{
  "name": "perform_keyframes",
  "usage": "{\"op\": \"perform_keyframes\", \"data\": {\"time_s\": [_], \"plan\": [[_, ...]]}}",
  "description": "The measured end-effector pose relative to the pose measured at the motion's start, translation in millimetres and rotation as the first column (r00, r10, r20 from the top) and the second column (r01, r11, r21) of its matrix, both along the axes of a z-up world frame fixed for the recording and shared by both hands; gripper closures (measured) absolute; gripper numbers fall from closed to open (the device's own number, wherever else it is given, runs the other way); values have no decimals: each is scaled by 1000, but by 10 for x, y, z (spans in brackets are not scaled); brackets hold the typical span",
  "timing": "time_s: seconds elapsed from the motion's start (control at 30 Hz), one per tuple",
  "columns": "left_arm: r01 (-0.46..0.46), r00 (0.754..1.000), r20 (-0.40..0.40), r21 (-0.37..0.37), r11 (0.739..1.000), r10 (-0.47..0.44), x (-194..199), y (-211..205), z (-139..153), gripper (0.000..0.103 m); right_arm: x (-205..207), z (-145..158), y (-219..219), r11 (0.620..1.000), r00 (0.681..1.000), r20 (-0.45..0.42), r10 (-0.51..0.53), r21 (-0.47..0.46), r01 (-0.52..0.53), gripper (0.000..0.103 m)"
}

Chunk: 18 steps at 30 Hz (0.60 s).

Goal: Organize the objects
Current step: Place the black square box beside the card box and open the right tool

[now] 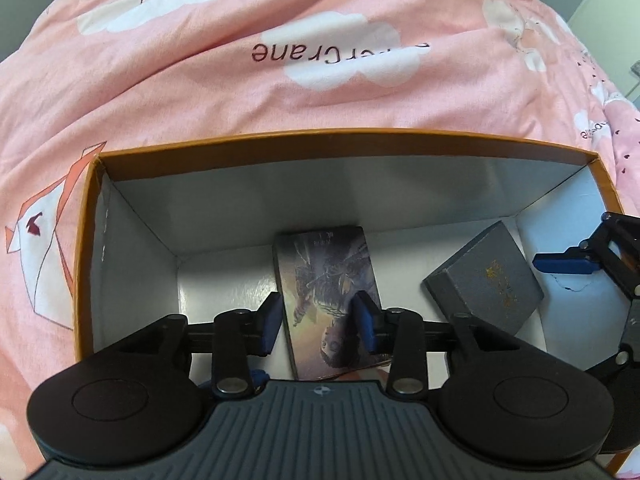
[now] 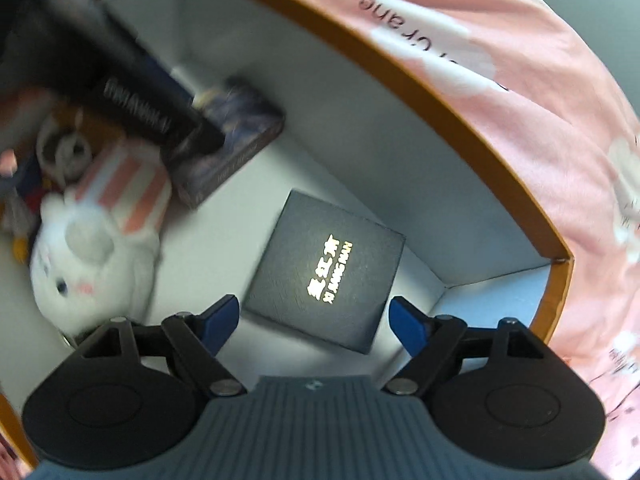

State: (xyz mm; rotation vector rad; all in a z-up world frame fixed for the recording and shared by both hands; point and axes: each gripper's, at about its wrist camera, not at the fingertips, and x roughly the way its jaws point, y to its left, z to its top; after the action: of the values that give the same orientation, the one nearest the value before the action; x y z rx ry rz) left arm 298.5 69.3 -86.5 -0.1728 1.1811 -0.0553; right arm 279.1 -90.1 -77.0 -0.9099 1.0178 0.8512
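An orange-rimmed cardboard box [image 1: 304, 138] with a white inside stands on a pink bedsheet. On its floor lies a flat picture box [image 1: 320, 268]. My left gripper [image 1: 320, 322] hovers just over it, jaws open, pads not pressing on it. To the right lies a dark grey box with gold lettering [image 2: 328, 272]. My right gripper [image 2: 316, 322] stands wide open over its near edge, both blue pads clear of it. The grey box [image 1: 484, 280] and one blue finger [image 1: 564, 266] of the right gripper also show in the left wrist view.
A white plush rabbit [image 2: 92, 256] with a pink-striped part lies in the box's left end beside small blurred toys. The left tool's dark body [image 2: 132, 92] crosses above the picture box [image 2: 240, 128]. The pink sheet [image 1: 280, 80] surrounds the box.
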Motion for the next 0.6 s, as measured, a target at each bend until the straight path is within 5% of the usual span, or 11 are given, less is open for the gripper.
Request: {"op": "perform_keyframes", "data": {"time_s": [0.07,0.2,0.3,0.6], "plan": [[8,1000,14,-7,1000,-8,4,2,4,69,-34,-42,2,999,999,24,29,-35,-28,22],[1,1000,8,-56,998,0,32,20,-1,76,39,-101,-33,998,1000,6,-23,-51,23,49],[-10,1000,1,-81,997,10,45,3,-12,78,126,-88,-90,996,996,-23,-84,-16,84,58],[-93,996,-29,-138,986,90,69,43,-39,82,166,5,-52,995,996,-46,-83,55,85,66]]}}
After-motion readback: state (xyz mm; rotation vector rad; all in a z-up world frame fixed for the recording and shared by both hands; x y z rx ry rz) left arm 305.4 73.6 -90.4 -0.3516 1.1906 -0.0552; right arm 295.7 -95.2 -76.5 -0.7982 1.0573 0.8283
